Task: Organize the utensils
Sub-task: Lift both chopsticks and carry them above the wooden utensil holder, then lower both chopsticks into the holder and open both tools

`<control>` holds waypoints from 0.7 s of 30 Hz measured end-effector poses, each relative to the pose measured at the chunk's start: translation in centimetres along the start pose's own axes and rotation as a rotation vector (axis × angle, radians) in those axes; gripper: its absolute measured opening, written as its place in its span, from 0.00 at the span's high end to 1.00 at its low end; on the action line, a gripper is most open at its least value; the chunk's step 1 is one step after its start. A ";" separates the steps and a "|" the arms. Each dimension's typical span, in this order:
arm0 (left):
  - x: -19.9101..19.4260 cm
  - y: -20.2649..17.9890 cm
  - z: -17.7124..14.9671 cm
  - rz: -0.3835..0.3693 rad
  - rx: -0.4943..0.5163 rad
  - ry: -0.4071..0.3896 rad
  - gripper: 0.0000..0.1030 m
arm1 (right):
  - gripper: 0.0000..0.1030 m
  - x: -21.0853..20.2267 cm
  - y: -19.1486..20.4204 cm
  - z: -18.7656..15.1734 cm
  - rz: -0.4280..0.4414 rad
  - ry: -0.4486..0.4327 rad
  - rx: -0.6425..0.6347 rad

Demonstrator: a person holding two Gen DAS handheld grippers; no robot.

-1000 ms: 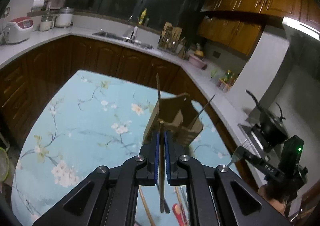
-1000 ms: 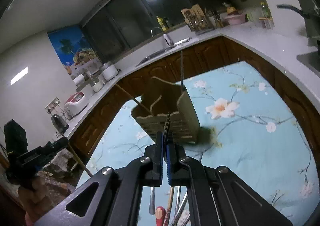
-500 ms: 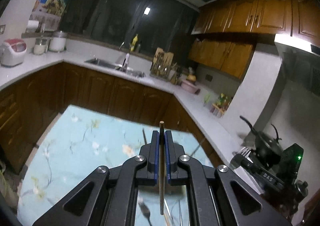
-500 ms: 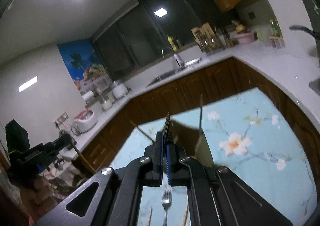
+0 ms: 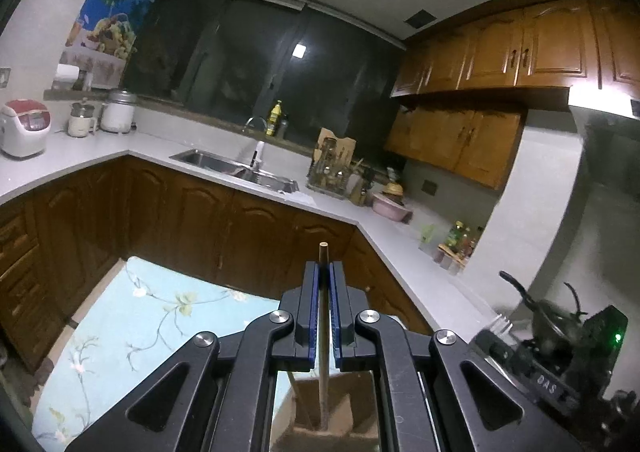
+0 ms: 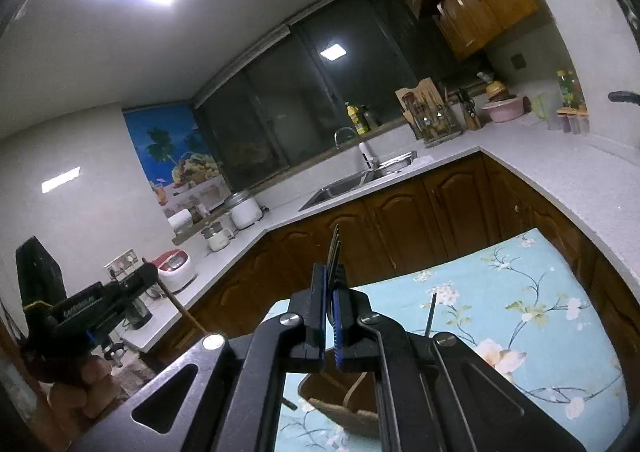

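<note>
**Inspector A:** We record the left gripper (image 5: 324, 276) with its blue pads pinching a chopstick (image 5: 323, 332). The stick stands upright between the pads, its top end poking out at 12 o'clock. Its lower end reaches down into the holder (image 5: 320, 412), a brown compartmented caddy directly beneath the gripper at 6 o'clock.

**Inspector B:** We concur. The right gripper (image 6: 330, 292) is pressed onto a fork (image 6: 333, 252); the tines stick out edge-on above the pads, leaning slightly toward 1 o'clock. In the right view the holder (image 6: 352, 408) sits below the fingers at 6 o'clock, on the floral cloth (image 6: 520, 312).

**Inspector A:** We note a thin dark utensil (image 6: 431, 312) rising behind the right finger at 3 o'clock; we cannot tell what kind it is, nor which compartment holds it.

**Inspector B:** Each view catches the opposite gripper: the right one (image 5: 500, 328) at 4 o'clock in the left view with fork tines (image 5: 501, 322) showing, the left one (image 6: 132, 284) at 9 o'clock in the right view.
</note>
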State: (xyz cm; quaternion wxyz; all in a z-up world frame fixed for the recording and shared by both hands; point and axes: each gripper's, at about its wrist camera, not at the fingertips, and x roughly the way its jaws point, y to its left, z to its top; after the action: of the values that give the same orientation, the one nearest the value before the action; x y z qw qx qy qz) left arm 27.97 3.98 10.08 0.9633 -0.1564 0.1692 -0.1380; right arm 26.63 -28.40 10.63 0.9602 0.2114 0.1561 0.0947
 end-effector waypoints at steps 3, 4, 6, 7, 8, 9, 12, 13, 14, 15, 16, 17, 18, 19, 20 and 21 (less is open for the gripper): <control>2.0 0.0 -1.3 0.015 -0.001 0.004 0.97 | 0.98 1.1 -0.6 -0.9 -0.015 0.016 -0.002; 2.9 0.1 -2.0 0.018 -0.005 0.008 0.97 | 0.98 1.4 -0.8 -1.1 -0.013 0.021 0.002; 4.5 0.4 -3.1 0.024 -0.018 0.027 0.97 | 0.98 2.2 -1.5 -2.0 -0.019 0.037 0.013; 5.4 0.5 -3.6 0.028 -0.022 0.040 0.97 | 0.98 2.5 -1.9 -2.4 -0.021 0.043 0.020; 6.3 0.6 -3.7 0.032 -0.026 0.050 0.97 | 0.98 2.8 -2.4 -2.8 -0.023 0.052 0.033; 7.1 0.8 -4.2 0.035 -0.033 0.060 0.97 | 0.98 3.0 -3.0 -3.3 -0.022 0.062 0.048; 9.0 0.9 -4.9 0.052 -0.037 0.074 0.97 | 0.98 3.7 -3.8 -4.3 -0.027 0.084 0.069; 9.6 1.0 -5.3 0.056 -0.039 0.076 0.97 | 0.98 4.0 -4.1 -4.8 -0.030 0.095 0.074; 10.0 1.0 -5.5 0.062 -0.037 0.080 0.97 | 0.98 4.2 -4.3 -5.1 -0.032 0.101 0.076; 10.4 0.9 -5.6 0.065 -0.033 0.085 0.97 | 0.98 4.4 -4.5 -5.6 -0.039 0.109 0.076; 11.0 0.7 -6.0 0.065 -0.030 0.094 0.97 | 0.98 4.5 -4.7 -5.8 -0.043 0.114 0.077; 11.7 0.7 -6.4 0.066 -0.028 0.106 0.96 | 0.98 4.5 -5.0 -6.2 -0.042 0.121 0.082; 11.4 1.0 -6.5 0.067 -0.028 0.111 0.96 | 0.98 4.6 -5.2 -6.5 -0.041 0.126 0.090; 11.9 1.0 -6.8 0.069 -0.025 0.120 0.96 | 0.98 4.8 -5.2 -6.7 -0.042 0.130 0.092; 11.9 0.9 -6.9 0.069 -0.022 0.126 0.96 | 0.98 4.9 -5.3 -6.8 -0.042 0.133 0.093; 12.2 0.8 -7.0 0.072 -0.020 0.133 0.96 | 0.98 5.0 -5.4 -7.0 -0.045 0.139 0.094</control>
State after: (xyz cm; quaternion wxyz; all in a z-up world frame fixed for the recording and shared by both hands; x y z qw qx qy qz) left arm 36.61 -0.97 0.10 0.9526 -0.1503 0.2397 -0.1118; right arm 29.52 -29.32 1.01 0.9379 0.2459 0.2314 0.0800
